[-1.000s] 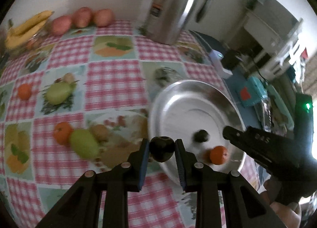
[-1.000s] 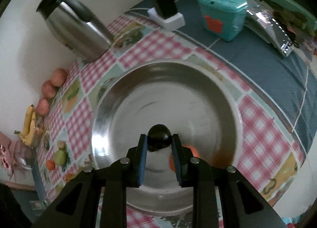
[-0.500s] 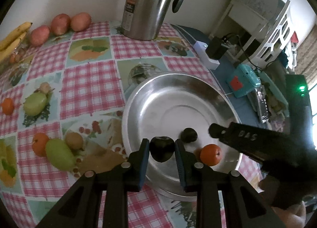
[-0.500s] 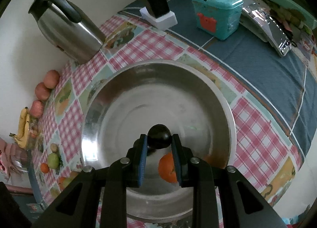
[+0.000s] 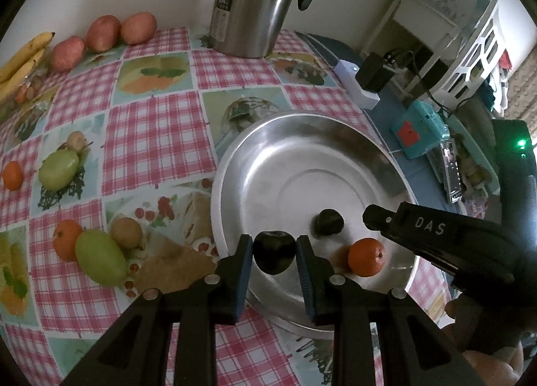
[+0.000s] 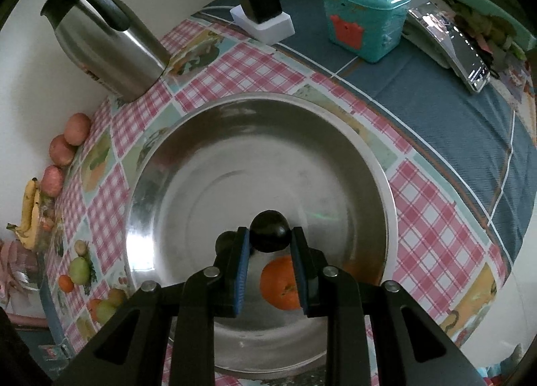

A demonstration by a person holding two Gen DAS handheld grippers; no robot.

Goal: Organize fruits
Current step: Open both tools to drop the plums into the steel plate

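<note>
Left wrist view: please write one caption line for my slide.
Left claw holds a dark fruit over the steel bowl, beside an orange.

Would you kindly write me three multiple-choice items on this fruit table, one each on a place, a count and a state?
1. Where does the orange nearest the grippers lie?
A. In the steel bowl
B. On the blue cloth
C. Against the jug

2. How many red fruits sit in a row by the wall?
A. One
B. Three
C. Five

3. What state is the left gripper in?
A. Open and empty
B. Shut on an orange
C. Shut on a dark plum

Answers:
1 A: the orange rests inside the bowl, near its front rim.
2 B: three red fruits line up by the wall, beside the bananas.
3 C: the left gripper has a plum pinched between its blue pads.
</note>
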